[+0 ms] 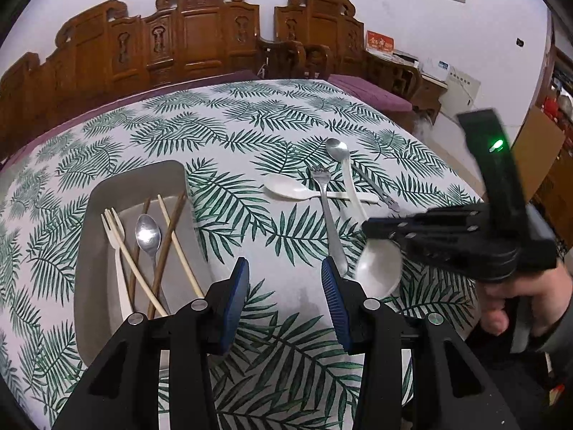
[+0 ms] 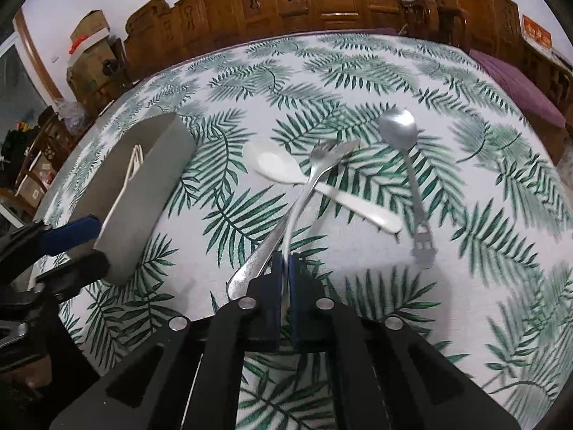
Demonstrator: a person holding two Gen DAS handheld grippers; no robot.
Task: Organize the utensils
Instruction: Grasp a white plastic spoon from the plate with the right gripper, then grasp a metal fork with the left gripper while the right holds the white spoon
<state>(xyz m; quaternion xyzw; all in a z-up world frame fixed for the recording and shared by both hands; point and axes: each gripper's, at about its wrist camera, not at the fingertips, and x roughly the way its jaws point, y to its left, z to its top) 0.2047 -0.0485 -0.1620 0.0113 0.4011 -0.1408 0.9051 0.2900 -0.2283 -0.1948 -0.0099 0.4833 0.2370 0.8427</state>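
Note:
A grey tray (image 1: 107, 193) on the left holds a white fork (image 1: 114, 236), a metal spoon (image 1: 147, 233) and several chopsticks. On the cloth to its right lie a white spoon (image 1: 286, 187), a metal fork (image 1: 327, 211) and a metal spoon (image 1: 337, 148). My left gripper (image 1: 284, 279) is open and empty just right of the tray. My right gripper (image 2: 285, 268) is shut on a white spoon whose bowl (image 1: 379, 268) shows under it in the left wrist view; its thin handle (image 2: 288, 236) runs up from the pads. The metal fork (image 2: 286, 211) lies beside it.
The table has a green leaf-print cloth (image 1: 250, 125). Carved wooden chairs (image 1: 200, 36) stand along the far edge, with a purple cushion (image 1: 369, 89) at the right. The tray (image 2: 143, 186) shows at the left in the right wrist view, with boxes (image 2: 93, 46) beyond the table.

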